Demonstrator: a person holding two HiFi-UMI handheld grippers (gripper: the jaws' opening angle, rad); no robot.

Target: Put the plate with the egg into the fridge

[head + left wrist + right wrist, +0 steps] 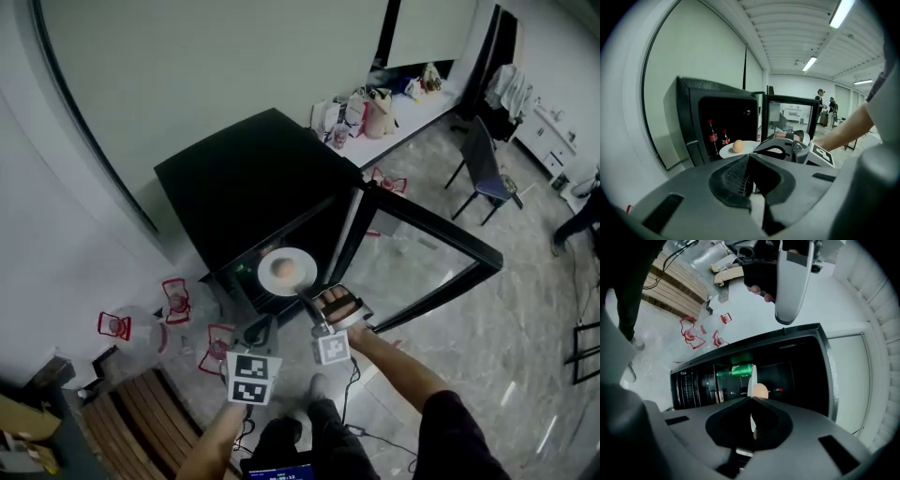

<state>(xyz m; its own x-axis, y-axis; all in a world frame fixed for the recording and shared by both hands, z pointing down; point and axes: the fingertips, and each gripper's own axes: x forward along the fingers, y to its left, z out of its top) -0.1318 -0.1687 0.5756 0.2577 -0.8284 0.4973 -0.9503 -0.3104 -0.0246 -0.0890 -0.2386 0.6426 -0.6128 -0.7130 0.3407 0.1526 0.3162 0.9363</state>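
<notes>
Head view: the black fridge [246, 178] is seen from above with its glass door [422, 248] swung open. The plate [272, 279] with the egg [287, 271] is held in the air just in front of the open fridge, not yet inside. It is pinched at its near rim by the right gripper [306, 300]. The left gripper [262, 330] is kept low beside it and touches nothing.

Left gripper view: its jaws are seen pressed together with nothing between them. The plate and egg are seen ahead, near two cola bottles [711, 137] inside the fridge.

Right gripper view: the jaws are clamped tight on the plate's rim, and the plate is seen edge-on (this view looks turned on its side). A green can [739, 370] is seen on a shelf behind.

The plate is judged stiff, smooth and easy to break. The egg is round and loose, so it can roll off if the plate is tipped. The rim is the best place to grip, and the plate is best kept flat.
</notes>
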